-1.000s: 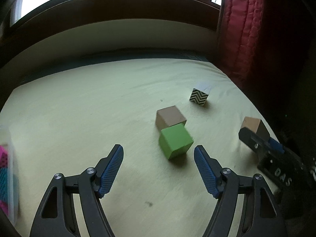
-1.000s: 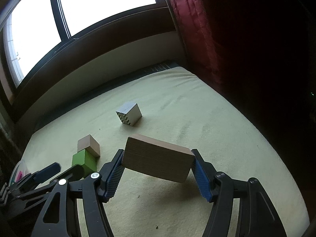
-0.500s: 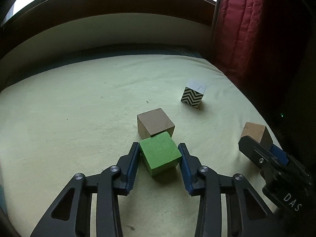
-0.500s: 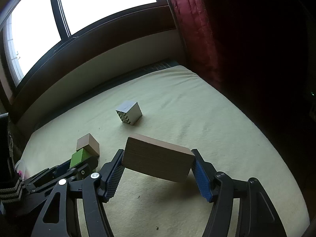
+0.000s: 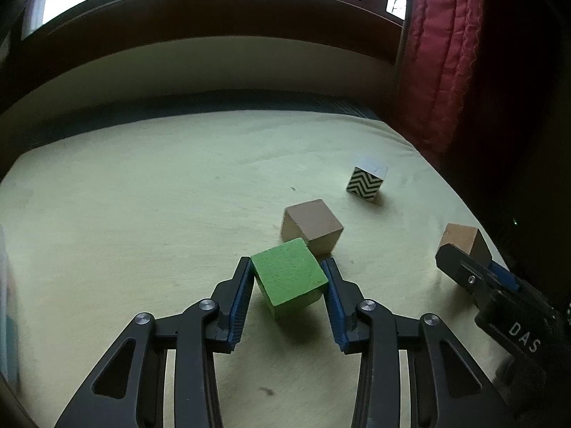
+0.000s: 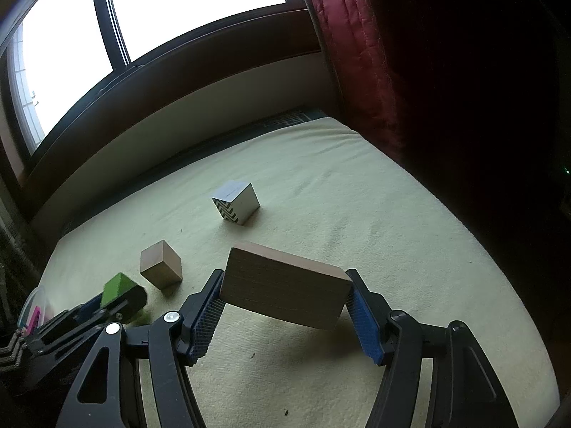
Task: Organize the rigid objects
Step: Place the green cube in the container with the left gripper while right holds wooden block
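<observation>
Left gripper (image 5: 287, 281) has its blue pads clamped on the green cube (image 5: 288, 278), which sits just off the pale yellow sheet (image 5: 142, 221) right beside the plain wooden cube (image 5: 311, 225). Right gripper (image 6: 285, 297) is squeezing a flat wooden block (image 6: 283, 287) by its ends, tilted above the sheet. Zigzag-patterned cube (image 6: 235, 202) sits farther back on its own.

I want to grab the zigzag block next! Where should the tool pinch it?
Pinch the zigzag-patterned cube across two opposite flat side faces, coming down from above. It sits alone on the yellow-green cloth, apart from the plain wooden cube, so both sides are free. Turn the tool to match its angled pose.
</observation>
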Available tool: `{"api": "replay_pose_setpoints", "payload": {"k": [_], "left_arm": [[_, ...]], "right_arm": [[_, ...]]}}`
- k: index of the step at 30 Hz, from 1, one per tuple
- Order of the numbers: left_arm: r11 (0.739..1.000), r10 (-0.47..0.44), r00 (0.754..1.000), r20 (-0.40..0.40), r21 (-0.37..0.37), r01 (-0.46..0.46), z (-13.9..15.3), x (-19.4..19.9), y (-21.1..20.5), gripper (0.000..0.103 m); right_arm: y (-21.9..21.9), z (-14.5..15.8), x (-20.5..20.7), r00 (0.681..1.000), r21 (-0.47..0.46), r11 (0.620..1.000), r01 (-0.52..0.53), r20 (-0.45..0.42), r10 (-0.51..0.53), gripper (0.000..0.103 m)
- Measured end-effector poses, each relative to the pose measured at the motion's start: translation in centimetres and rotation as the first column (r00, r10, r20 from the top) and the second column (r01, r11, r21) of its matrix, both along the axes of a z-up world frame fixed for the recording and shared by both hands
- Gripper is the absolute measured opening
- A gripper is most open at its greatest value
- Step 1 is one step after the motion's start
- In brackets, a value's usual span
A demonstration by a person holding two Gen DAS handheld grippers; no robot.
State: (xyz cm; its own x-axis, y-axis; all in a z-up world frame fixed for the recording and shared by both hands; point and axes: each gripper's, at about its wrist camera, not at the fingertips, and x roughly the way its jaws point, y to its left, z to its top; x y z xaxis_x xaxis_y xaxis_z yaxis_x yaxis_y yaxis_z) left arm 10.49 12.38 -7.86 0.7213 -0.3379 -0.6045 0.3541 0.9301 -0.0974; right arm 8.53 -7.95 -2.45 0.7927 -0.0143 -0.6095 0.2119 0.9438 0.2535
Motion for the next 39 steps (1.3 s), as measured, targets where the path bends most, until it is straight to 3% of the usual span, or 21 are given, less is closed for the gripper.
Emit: {"api": "replay_pose_setpoints", "payload": {"k": [27, 33, 39], "left_arm": [[0.985, 0.162, 0.982, 0.094, -0.078, -0.155, 3.5, -5.9, 9.0, 0.040], [0.971, 0.232, 0.967, 0.103, -0.079, -0.224, 3.2, -6.6, 12.4, 0.040], [0.943, 0.332, 0.933, 0.135, -0.075, -0.325, 3.4, -7.5, 16.6, 0.040]], "right_arm": [[0.3, 0.1, -0.1, 1.000, -0.004, 1.000, 0.010, 0.005, -0.010, 0.069], [0.3, 0.1, -0.2, 1.000, -0.008, 1.000, 0.011, 0.006, -0.011, 0.069], [0.3, 0.1, -0.1, 1.000, -0.008, 1.000, 0.010, 0.005, -0.010, 0.069]]}}
